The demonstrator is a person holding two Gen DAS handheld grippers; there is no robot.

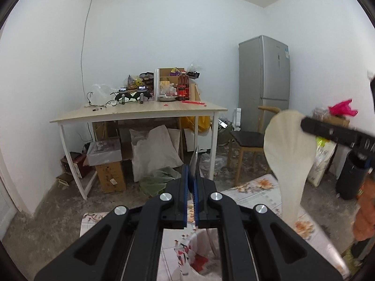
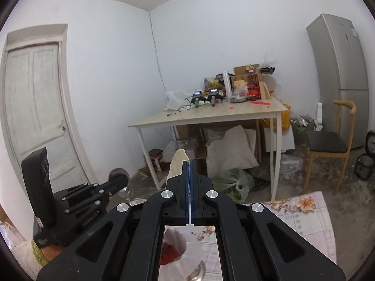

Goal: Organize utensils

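Observation:
My left gripper (image 1: pixel 191 178) is shut on a metal spoon (image 1: pixel 195 161); its bowl sticks up edge-on past the blue pads. From the right wrist view the left gripper (image 2: pixel 117 182) holds that round metal spoon bowl (image 2: pixel 119 174) at lower left. My right gripper (image 2: pixel 189 164) is shut on a cream rice paddle (image 2: pixel 178 164), whose blade pokes out left of the fingers. In the left wrist view the paddle (image 1: pixel 289 147) stands upright at right, blade up, gripped by the right gripper's fingers (image 1: pixel 328 131). Both are held above a floral tablecloth (image 1: pixel 253 189).
A white plastic bag with red print (image 1: pixel 192 257) lies under the grippers on the cloth. Beyond stand a cluttered wooden table (image 1: pixel 140 113), a grey fridge (image 1: pixel 264 72), a wooden chair (image 1: pixel 248 140), boxes and sacks on the floor, and a door (image 2: pixel 35 107) at left.

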